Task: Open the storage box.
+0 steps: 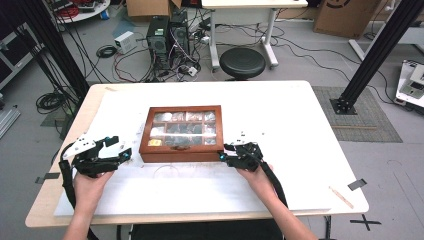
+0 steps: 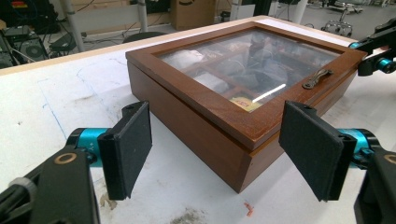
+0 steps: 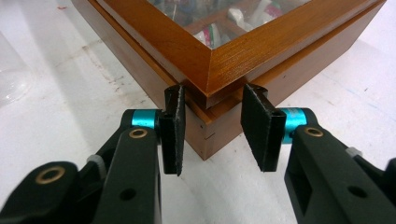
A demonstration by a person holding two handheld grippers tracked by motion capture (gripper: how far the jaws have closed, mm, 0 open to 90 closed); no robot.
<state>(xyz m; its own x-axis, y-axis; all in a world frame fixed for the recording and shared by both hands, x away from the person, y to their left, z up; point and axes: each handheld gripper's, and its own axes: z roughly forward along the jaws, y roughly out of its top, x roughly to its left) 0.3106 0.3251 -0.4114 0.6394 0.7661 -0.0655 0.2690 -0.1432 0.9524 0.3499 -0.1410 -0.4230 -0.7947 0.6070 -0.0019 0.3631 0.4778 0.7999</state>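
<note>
From the high view, your left gripper (image 1: 116, 149) sits just off the left front corner of the wooden box (image 1: 180, 133), and your right gripper (image 1: 227, 152) is at its right front corner; the box lies shut on the white bench (image 1: 300, 130), between your two hands. Through its glass lid (image 1: 184, 128) you can see a grid of compartments holding pale and dark packets, with one yellow item in the front-left cell, though the contents are too small to name from here. In your left gripper view, the left gripper (image 2: 219, 149) stands wide, both pads clear of the box, with the box's near corner ahead of and between the jaws; this view shows what the high one barely does, a small metal handle (image 2: 317, 78) on the lid's front rail, and your right gripper (image 2: 373, 58) beyond it at the far corner. In your right gripper view, the right gripper (image 3: 212, 128) is narrower, its jaws straddling the box's corner right at the seam under the lid, each pad at or just beside the wood; you cannot tell if they press it.
</note>
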